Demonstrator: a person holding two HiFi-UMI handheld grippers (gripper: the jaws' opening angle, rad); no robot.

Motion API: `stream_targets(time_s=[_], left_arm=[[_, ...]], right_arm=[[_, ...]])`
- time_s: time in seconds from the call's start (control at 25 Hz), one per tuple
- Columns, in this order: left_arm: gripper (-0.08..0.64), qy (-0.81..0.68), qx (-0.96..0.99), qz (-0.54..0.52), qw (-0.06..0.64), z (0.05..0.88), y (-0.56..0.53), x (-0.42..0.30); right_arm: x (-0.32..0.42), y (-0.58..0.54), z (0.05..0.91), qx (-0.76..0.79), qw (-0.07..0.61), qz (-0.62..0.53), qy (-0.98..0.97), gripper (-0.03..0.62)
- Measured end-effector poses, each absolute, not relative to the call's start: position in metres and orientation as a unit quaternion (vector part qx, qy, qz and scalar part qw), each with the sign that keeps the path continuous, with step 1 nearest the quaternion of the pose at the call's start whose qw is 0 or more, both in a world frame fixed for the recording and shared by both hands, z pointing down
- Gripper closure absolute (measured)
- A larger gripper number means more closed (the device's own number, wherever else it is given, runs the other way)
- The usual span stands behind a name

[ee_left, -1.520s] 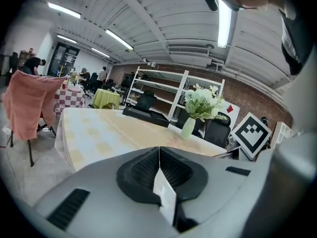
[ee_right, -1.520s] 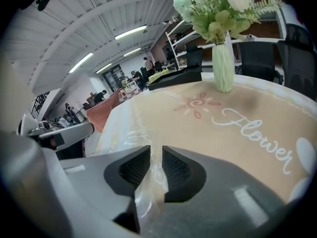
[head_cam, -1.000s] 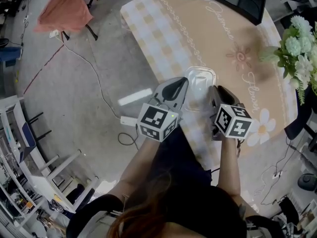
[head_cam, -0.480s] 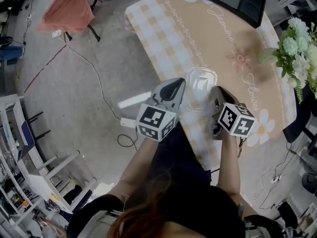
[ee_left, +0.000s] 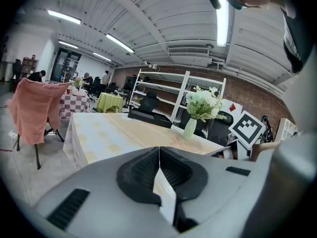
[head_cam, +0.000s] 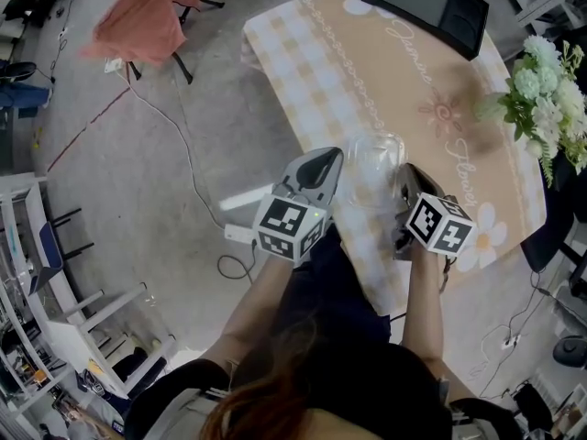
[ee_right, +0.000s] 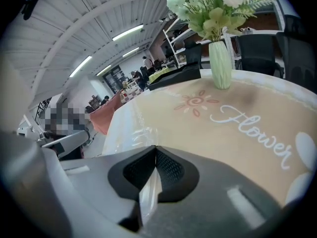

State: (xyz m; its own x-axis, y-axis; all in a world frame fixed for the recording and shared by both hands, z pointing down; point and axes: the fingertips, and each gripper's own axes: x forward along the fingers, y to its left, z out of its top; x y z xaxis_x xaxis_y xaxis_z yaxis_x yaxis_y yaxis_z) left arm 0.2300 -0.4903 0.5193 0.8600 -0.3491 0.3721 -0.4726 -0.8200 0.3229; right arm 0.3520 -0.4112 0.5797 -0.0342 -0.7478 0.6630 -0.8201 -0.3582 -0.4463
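- Head view: the left gripper and the right gripper are held side by side over the near end of the table. A clear plastic bag is stretched between them, each side of it being pinched by one gripper.
- Same view: the marker cubes are turned up toward the camera. Further along the table a black tray can be seen, with a bunch of flowers off at the right edge. A pink cloth is draped over a chair on the floor, well apart from the table, and a white cable is trailed across the floor.
- Left gripper view: the left gripper is clamped tight, the pads being pressed together on a thin edge of the clear plastic bag, which is left sticking out below them.
- Same view: past the jaws the table is laid out, with a pale green vase stood on its far side. A white shelf is set behind that, and the pink cloth is hung at the left.
- Right gripper view: the right gripper is closed too, with a crinkled strip of the clear plastic bag caught between its pads.
- Same view: the table is spread out ahead, the word "Flower" is printed on the cloth, and the vase is stood upright beyond it.
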Motion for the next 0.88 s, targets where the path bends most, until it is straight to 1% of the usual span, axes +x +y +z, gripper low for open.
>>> stream_targets(time_s=[0.88], left_arm=[[0.549,-0.207,0.956,0.124,0.165,0.478,-0.457,0.223]], right_arm=[[0.348,-0.392,0.523,0.711,0.014,0.385,-0.588,0.586]])
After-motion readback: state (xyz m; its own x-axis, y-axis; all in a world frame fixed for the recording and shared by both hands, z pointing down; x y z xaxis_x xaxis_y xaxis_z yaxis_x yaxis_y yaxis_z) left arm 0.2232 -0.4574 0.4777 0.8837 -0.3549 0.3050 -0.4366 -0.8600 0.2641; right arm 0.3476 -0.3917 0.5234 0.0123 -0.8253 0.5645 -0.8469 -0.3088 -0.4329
